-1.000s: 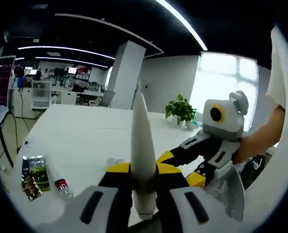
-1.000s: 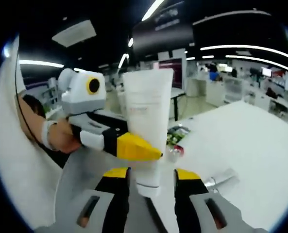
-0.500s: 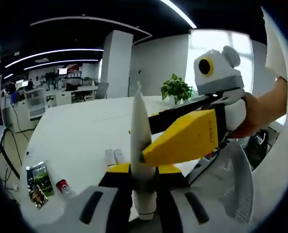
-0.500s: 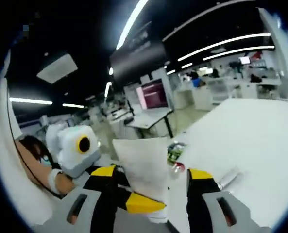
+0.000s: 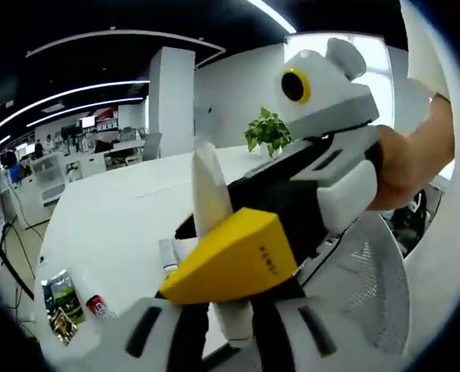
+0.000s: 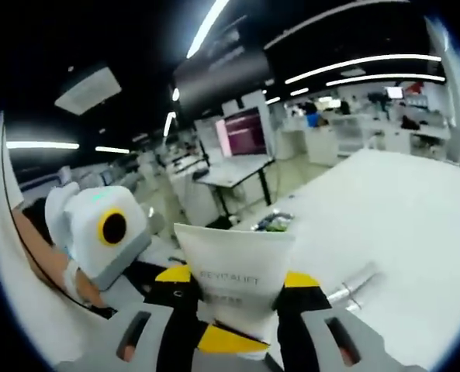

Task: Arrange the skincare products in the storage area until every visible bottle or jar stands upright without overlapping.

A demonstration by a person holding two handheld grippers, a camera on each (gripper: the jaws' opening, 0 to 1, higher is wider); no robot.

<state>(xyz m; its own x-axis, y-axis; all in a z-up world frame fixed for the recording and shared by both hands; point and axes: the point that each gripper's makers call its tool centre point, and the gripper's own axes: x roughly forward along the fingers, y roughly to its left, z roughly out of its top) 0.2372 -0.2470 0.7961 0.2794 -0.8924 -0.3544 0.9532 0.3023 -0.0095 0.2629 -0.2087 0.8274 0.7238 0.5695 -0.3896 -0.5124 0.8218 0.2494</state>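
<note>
1 white tube, 2 grippers: a handover in mid-air above the white table (image 5: 121, 217).

The tube (image 6: 233, 275), crimped end toward 12 o'clock and cap toward 6, stands along the right gripper (image 6: 231, 310) and between its jaws, which look clamped on it. In the left gripper view the tube (image 5: 208, 194) shows edge-on; the left gripper (image 5: 230, 329) has it between its jaws, though whether they grip cannot be told. At 8 o'clock lie 1 packet (image 5: 59, 306) and 1 small red-capped bottle (image 5: 98, 306).
</note>
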